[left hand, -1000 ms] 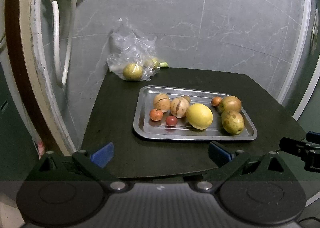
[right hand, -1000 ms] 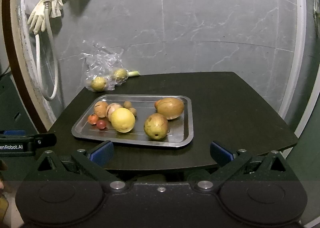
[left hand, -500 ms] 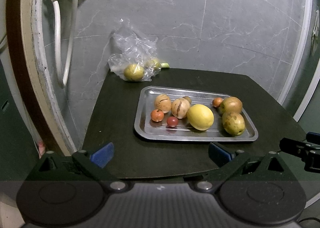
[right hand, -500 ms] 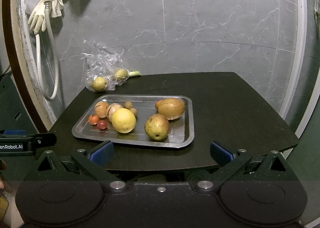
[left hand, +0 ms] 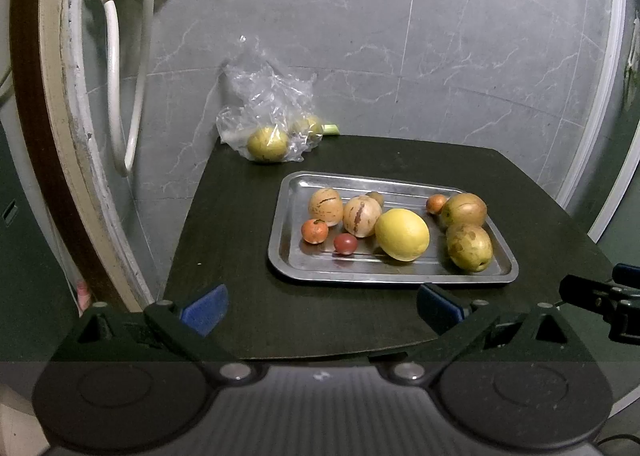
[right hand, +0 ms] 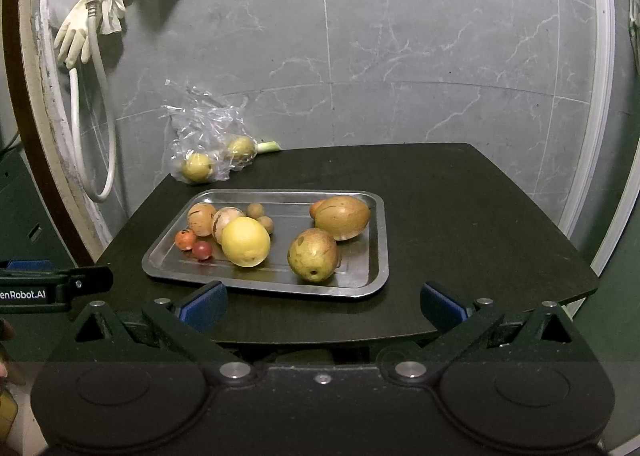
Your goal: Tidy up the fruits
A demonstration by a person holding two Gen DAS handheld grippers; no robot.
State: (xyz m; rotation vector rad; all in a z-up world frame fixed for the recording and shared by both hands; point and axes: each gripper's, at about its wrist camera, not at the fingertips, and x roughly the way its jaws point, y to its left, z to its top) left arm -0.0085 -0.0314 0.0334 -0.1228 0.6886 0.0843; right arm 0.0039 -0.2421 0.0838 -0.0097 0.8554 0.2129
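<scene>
At centre frame, a metal tray (left hand: 288,256) on the dark table (left hand: 224,224), loaded: big yellow citrus (left hand: 402,234) in the middle, two greenish-brown pears (left hand: 469,246) at its right end, striped pale fruits (left hand: 362,215) and small red ones (left hand: 345,243) at its left. Upper left, against the wall, a clear plastic bag (left hand: 268,116) with more fruit. Low in frame, left gripper (left hand: 320,302) and right gripper (right hand: 322,302), both spread wide, gripping nothing, short of the tray.

mixed fruits (left hand: 402,234) loose on a steel tray (left hand: 400,276)
</scene>
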